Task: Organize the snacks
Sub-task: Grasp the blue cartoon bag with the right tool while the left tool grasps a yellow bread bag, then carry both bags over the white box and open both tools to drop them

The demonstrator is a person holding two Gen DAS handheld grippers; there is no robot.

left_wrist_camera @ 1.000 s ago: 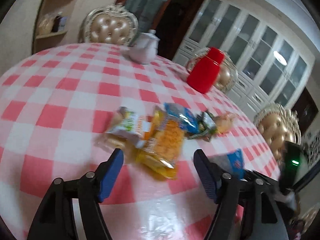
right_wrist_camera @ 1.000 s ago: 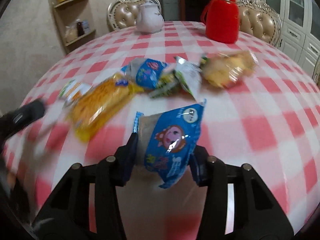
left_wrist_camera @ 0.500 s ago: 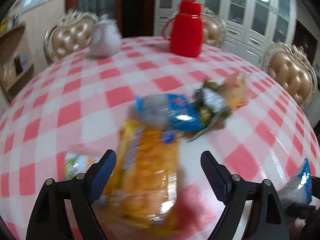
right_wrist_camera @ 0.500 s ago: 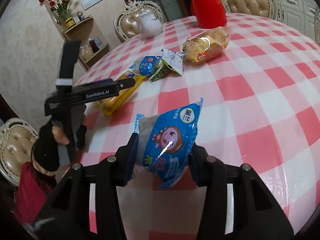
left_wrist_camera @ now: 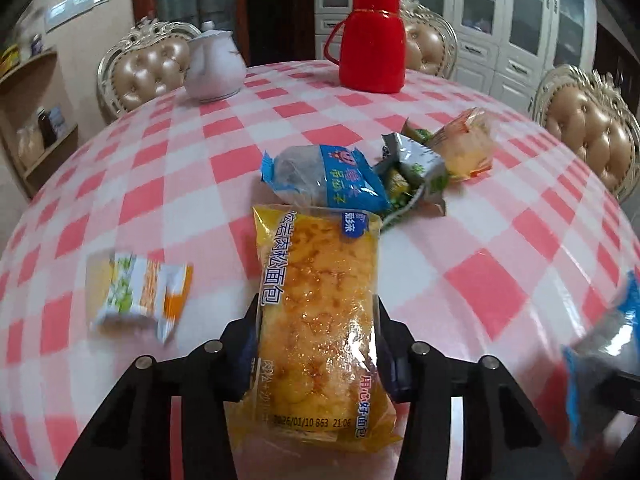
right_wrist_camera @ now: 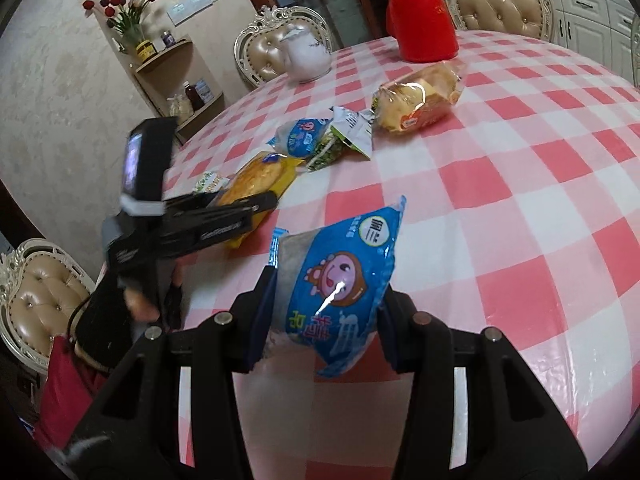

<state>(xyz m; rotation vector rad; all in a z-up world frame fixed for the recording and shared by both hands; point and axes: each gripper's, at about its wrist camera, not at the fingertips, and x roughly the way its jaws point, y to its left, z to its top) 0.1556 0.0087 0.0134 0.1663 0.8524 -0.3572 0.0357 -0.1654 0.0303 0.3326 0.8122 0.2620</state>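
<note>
**Operator:** Left tongs have just been closing, and the yellow bread packet sits between them with both pads pressing its long sides. Right tongs are clamped on the blue bun packet, which I'm holding off the checked tablecloth.

**Observer:** So which step are you in?

**Operator:** I judge it as the pick-up: one snack in each tool, nothing sorted yet. The yellow packet seems to lie on the cloth, its far end touching a second blue packet. Beside that lie the green-and-silver sachets and a clear-wrapped bun. A small white-and-orange packet lies apart on the left.

**Observer:** What does the next move need?

**Operator:** A straight lift of the yellow packet, I think, so it clears the blue one without dragging it. It's soft bread, so I'd squeeze no harder. Where the snacks should go I can't tell; no tray or box shows.

**Observer:** And your hands?

**Operator:** Both tools slant down toward the table. In the right view, my left hand grips its handle low at the table's edge, tool reaching in over the yellow packet. The red flask and white teapot stand well beyond the snacks.
</note>
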